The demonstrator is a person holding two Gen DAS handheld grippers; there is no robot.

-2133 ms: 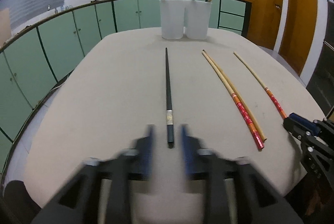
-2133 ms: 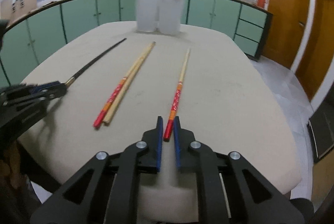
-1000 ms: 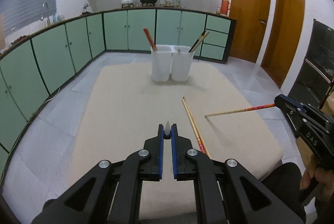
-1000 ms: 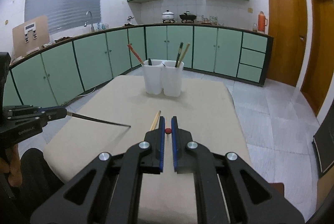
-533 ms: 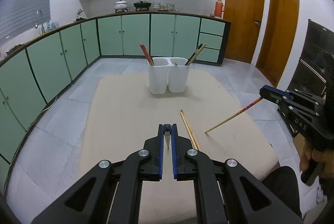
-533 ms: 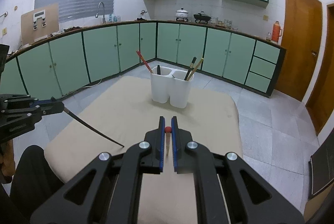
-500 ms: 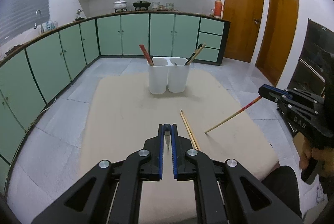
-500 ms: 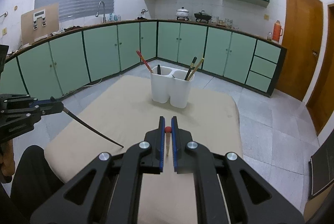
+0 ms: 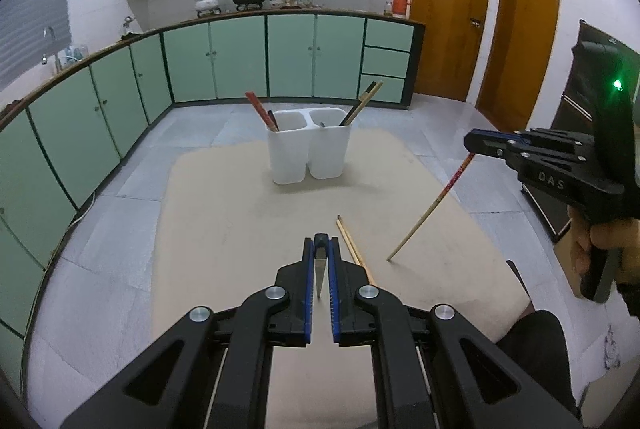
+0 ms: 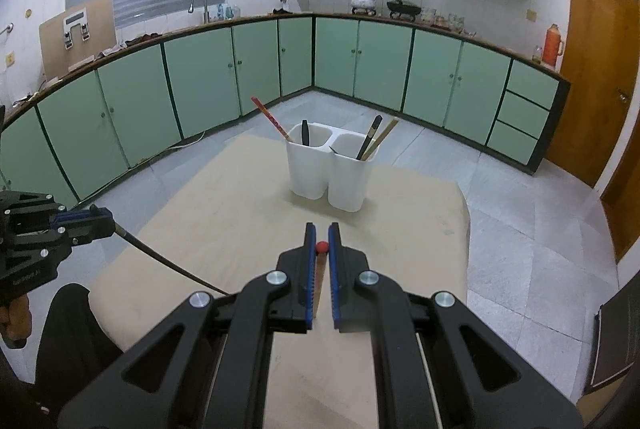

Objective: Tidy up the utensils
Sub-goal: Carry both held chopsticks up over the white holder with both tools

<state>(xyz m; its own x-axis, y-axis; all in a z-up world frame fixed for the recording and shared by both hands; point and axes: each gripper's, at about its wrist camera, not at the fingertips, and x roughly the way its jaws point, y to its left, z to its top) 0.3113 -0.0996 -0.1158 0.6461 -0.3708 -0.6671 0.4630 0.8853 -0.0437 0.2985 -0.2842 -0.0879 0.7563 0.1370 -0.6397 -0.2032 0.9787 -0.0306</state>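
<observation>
The left gripper [image 9: 320,243] is clamped on a slim black chopstick [image 10: 168,261], which hangs down from its blue-padded jaws towards the beige table [image 9: 240,213]; from the right wrist view the dark stick slants from the gripper down to the near part of the tabletop. The right gripper [image 10: 321,229] is closed on a pale wooden chopstick with a red patterned end [image 9: 430,209], its red tip pinched between the jaws and its bare end pointing down at the table, close to the surface; whether it touches I cannot tell. Both tools are raised above the table. A pair of similar wooden chopsticks [image 9: 352,249] lies flat on the table just beside the left gripper's fingers. At the far end of the table stands a white plastic two-compartment utensil holder [image 9: 308,153]. Its left compartment holds a red-ended chopstick [image 9: 260,111] and a dark one, its right a black and a wooden stick leaning outward. Green kitchen cabinets [image 10: 200,77] line the walls behind.
</observation>
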